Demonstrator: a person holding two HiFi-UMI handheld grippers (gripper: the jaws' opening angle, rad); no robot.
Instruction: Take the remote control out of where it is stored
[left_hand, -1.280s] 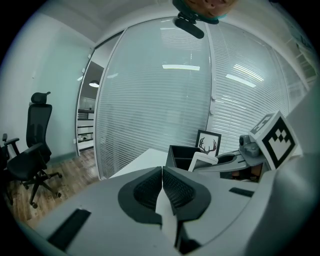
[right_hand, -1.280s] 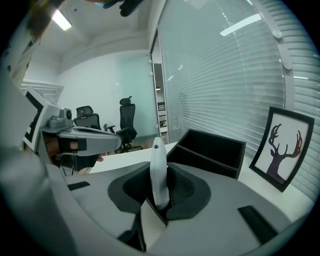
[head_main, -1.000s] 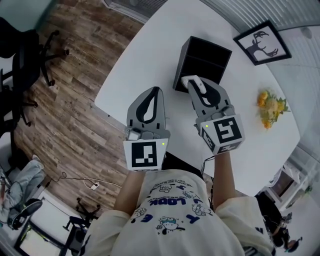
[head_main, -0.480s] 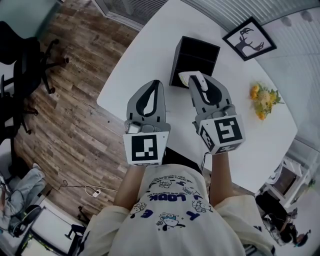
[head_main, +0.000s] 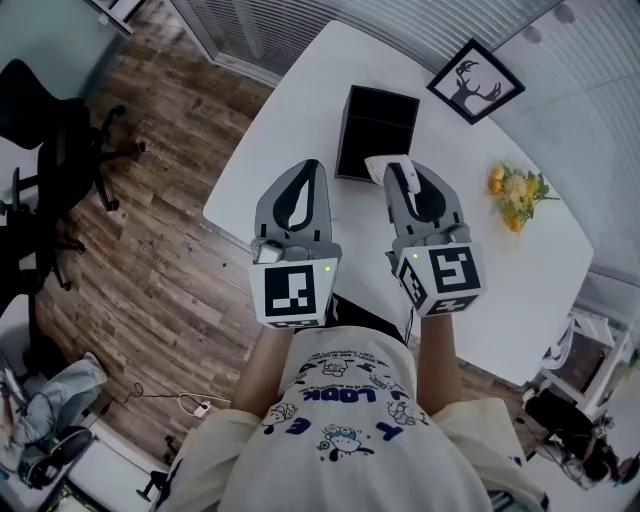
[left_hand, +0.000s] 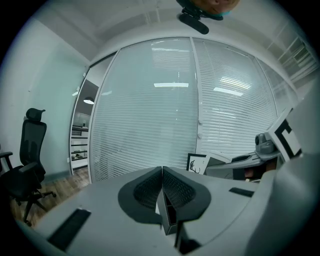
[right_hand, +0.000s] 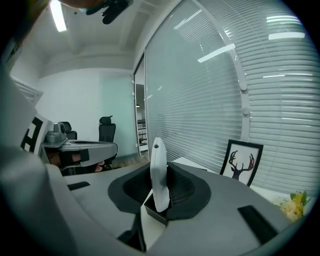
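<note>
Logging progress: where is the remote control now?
Head view, right of centre: the remote control is clamped in the right gripper, at the near edge of the black box.

Smooth plastic remote (head_main: 399, 171), matt black box (head_main: 372, 135)

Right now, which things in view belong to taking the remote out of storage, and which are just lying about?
Part of the job: remote control, gripped by the right gripper; black box on the table.
Just lying about: framed deer picture, yellow flowers, office chair; left gripper, shut and empty.
</note>
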